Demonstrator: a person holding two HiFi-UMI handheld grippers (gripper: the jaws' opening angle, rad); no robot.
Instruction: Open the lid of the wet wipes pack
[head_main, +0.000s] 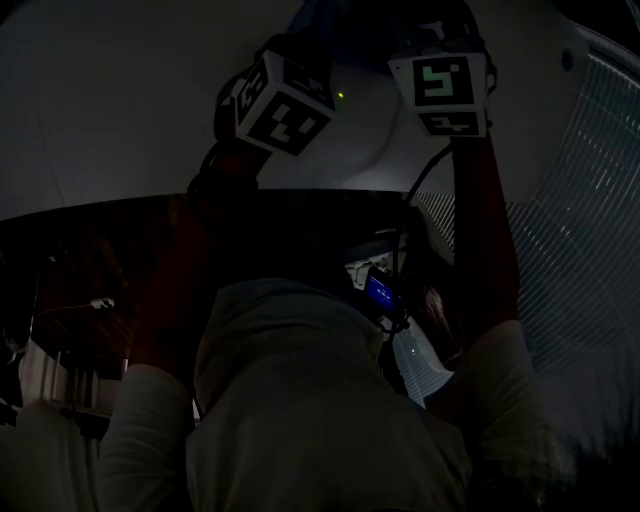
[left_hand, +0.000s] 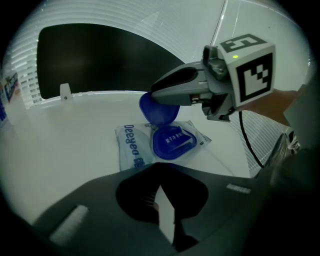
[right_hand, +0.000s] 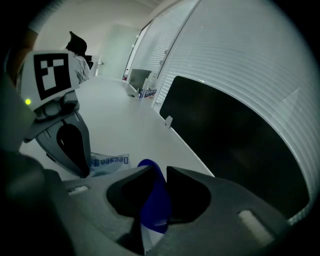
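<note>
Left gripper view shows the wet wipes pack (left_hand: 131, 148) lying flat on the smooth white table (left_hand: 60, 145). It is a soft, glossy film pouch with blue lettering and a rounded blue plastic collar (left_hand: 172, 142) on its top face. The lid (left_hand: 158, 111), a thin oval flap of the same blue plastic, stands raised off that collar and is joined to it at the far side.

The right gripper (left_hand: 151, 96) reaches in from the right, its 2 grey jaws pressed on the lid's upper rim. In the right gripper view the blue flap fills the narrow slot between them. The left gripper (left_hand: 160, 172) has its 2 dark matte jaws closed on a thin white sliver, by the look of it the pack's near edge.

Behind the table stand finely ribbed white slats (right_hand: 235, 55) with a flat black panel (left_hand: 100, 55) and a small white tab (left_hand: 65, 91). A black cable (left_hand: 247, 142) hangs under the right gripper. Head view is very dark; only the 2 marker cubes (head_main: 283, 108) stand out.
</note>
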